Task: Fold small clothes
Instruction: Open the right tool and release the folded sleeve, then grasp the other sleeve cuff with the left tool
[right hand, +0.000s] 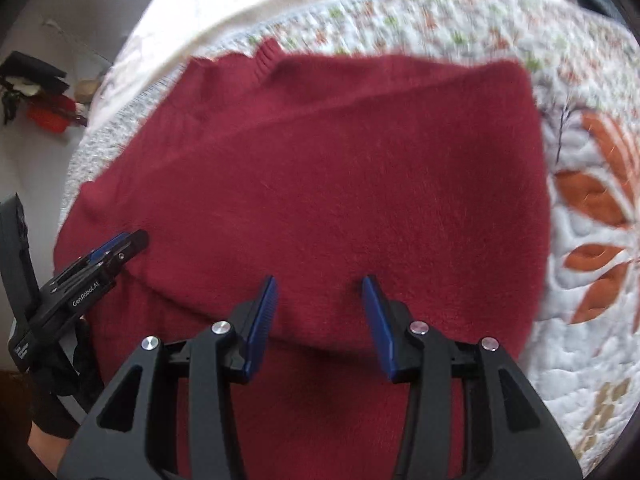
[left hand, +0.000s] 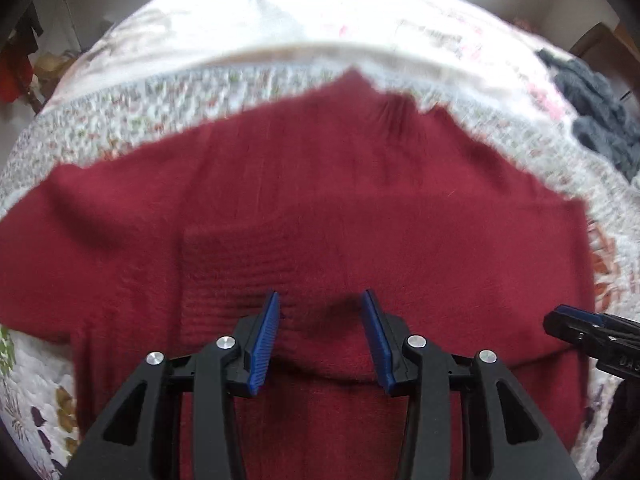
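Observation:
A dark red knit sweater point(left hand: 320, 208) lies spread on a quilted bed cover, its ribbed collar point(left hand: 396, 108) at the far side. A folded layer of it ends in a rounded edge just under both grippers. My left gripper point(left hand: 320, 300) hovers over the near part of the sweater, open, with nothing between its blue pads. In the right wrist view the same sweater point(right hand: 340, 184) fills the middle, and my right gripper point(right hand: 320, 284) is open above the folded edge. Each gripper shows in the other's view: the right one point(left hand: 576, 328) at the right edge, the left one point(right hand: 120, 246) at the left.
The floral quilt point(right hand: 592, 208) extends to the right and behind the sweater. A dark grey knitted garment point(left hand: 600, 120) lies at the far right of the bed. Beyond the bed's left edge the floor holds red and black items point(right hand: 48, 112). A black-gloved hand point(right hand: 60, 380) holds the left gripper.

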Demonstrator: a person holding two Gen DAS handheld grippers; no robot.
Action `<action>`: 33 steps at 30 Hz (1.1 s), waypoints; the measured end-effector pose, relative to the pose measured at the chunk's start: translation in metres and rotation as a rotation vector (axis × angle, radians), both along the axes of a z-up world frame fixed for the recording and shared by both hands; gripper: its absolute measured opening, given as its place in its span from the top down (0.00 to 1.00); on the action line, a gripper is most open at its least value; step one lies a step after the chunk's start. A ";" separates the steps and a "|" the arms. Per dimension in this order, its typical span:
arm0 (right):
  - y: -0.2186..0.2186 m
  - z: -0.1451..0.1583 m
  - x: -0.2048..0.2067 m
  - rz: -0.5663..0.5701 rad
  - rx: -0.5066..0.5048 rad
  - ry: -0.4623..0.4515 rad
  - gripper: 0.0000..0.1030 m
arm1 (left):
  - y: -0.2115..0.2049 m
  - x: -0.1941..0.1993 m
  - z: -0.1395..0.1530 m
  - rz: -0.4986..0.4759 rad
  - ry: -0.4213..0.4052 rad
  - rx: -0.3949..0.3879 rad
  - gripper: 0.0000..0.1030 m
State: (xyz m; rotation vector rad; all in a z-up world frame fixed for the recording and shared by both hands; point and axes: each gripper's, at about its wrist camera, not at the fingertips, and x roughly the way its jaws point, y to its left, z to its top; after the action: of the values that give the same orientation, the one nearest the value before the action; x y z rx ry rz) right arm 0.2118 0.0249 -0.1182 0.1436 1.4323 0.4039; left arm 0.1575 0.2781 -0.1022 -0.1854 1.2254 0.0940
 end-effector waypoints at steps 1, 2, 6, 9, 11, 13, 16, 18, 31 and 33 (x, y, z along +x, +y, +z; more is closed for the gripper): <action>-0.002 -0.006 0.001 -0.001 0.002 0.001 0.57 | 0.000 -0.001 -0.005 -0.006 -0.001 0.001 0.57; -0.003 -0.009 0.002 -0.004 0.005 0.003 0.57 | 0.000 -0.001 -0.008 -0.009 -0.005 0.001 0.56; 0.001 -0.018 0.006 -0.015 -0.004 0.014 0.57 | 0.002 -0.003 -0.015 -0.008 -0.012 -0.014 0.53; 0.004 -0.014 0.009 -0.009 -0.035 0.016 0.57 | 0.005 -0.003 -0.015 -0.005 -0.008 -0.031 0.53; 0.008 -0.003 0.009 -0.018 -0.047 0.002 0.57 | 0.013 -0.005 -0.007 0.010 -0.008 -0.081 0.53; 0.013 0.017 0.004 -0.008 -0.025 -0.042 0.55 | 0.033 -0.015 0.009 0.063 -0.025 -0.130 0.53; 0.026 0.037 -0.007 0.017 0.007 -0.074 0.52 | 0.072 -0.041 0.029 0.151 -0.070 -0.133 0.49; 0.040 0.044 -0.015 0.047 0.022 -0.083 0.51 | 0.100 -0.058 0.037 0.212 -0.079 -0.097 0.47; 0.136 0.026 -0.052 0.169 0.055 -0.053 0.50 | 0.349 -0.189 0.021 0.795 -0.115 -0.146 0.46; 0.144 0.024 -0.054 0.172 0.049 -0.049 0.50 | 0.375 -0.200 0.011 0.859 -0.147 -0.226 0.46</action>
State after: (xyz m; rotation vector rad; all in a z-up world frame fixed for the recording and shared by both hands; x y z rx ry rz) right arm 0.1582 0.1692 -0.0946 0.0495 1.3914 0.5807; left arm -0.0421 0.6533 -0.0909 -0.8942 0.9363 0.6743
